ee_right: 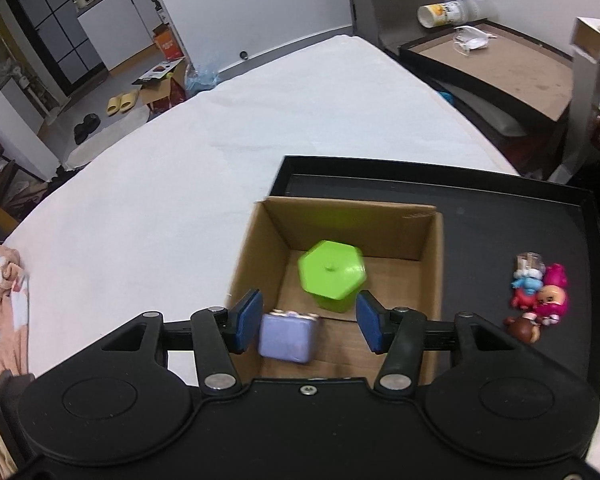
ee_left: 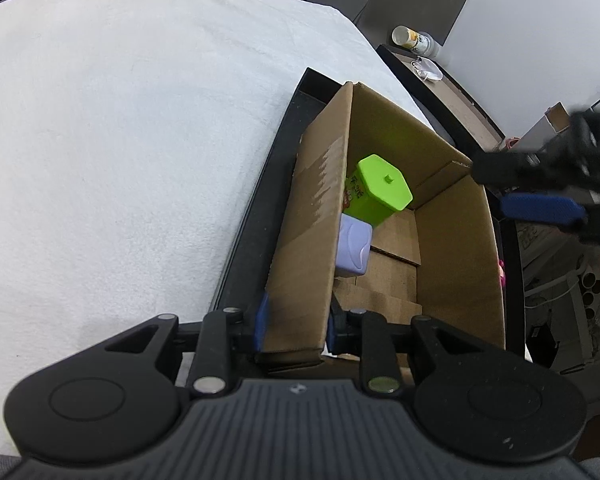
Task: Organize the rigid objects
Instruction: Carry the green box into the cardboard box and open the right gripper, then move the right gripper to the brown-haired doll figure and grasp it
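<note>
Brightness: even, soft indoor light in both views; the white cloth (ee_left: pixel 120 140) reads bright, not blown out.
Shadows: faint and soft inside the cardboard box (ee_left: pixel 456 256).
Blur: right hand-held gripper (ee_left: pixel 540 184) smeared in the left view; green container (ee_right: pixel 332 276) slightly smeared in the right view.
Distortion: strong fisheye bending at edges, dark corners.

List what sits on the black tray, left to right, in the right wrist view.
Cardboard box wall → lilac case → green hexagonal container → cluster of small toy figures.
</note>
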Demonstrator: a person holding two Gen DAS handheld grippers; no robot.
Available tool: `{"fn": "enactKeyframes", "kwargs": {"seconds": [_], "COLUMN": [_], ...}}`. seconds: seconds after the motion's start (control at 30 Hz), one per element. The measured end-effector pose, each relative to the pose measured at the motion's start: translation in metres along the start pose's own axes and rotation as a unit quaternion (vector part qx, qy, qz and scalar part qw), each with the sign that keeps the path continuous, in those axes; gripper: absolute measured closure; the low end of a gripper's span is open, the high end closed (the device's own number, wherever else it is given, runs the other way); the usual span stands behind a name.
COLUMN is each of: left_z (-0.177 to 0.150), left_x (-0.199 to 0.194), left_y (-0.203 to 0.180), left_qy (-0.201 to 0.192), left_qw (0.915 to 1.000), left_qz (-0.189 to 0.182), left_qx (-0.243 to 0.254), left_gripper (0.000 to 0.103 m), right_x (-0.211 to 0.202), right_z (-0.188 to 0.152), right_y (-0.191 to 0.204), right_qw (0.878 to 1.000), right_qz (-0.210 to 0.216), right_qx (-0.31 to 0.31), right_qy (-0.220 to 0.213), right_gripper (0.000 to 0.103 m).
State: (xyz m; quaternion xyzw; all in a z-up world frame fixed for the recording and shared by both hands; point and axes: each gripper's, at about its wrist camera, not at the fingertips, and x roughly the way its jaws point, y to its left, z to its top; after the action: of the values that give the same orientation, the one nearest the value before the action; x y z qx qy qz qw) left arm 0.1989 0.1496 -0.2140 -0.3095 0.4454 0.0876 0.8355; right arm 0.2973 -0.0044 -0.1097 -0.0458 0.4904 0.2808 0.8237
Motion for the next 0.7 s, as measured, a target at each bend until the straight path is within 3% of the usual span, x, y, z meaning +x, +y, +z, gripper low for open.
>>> {"fn": "enactKeyframes", "kwargs": {"seconds": [0.7], "left_z": [0.001], "left_x": [0.000], "left_y": [-0.002], "left_qy": [0.000], "left_qw": [1.0000], "left_qz": [0.007], "left_qx": [0.000], "left_gripper": [0.078], "right_x": [-0.036], "right_z": [-0.031], "right_y": [-0.107], "right_qw": [0.999], "right_qz": [-0.046], "right_qx": [0.017], "right_qy": [0.005], "right_gripper": [0.039]}}
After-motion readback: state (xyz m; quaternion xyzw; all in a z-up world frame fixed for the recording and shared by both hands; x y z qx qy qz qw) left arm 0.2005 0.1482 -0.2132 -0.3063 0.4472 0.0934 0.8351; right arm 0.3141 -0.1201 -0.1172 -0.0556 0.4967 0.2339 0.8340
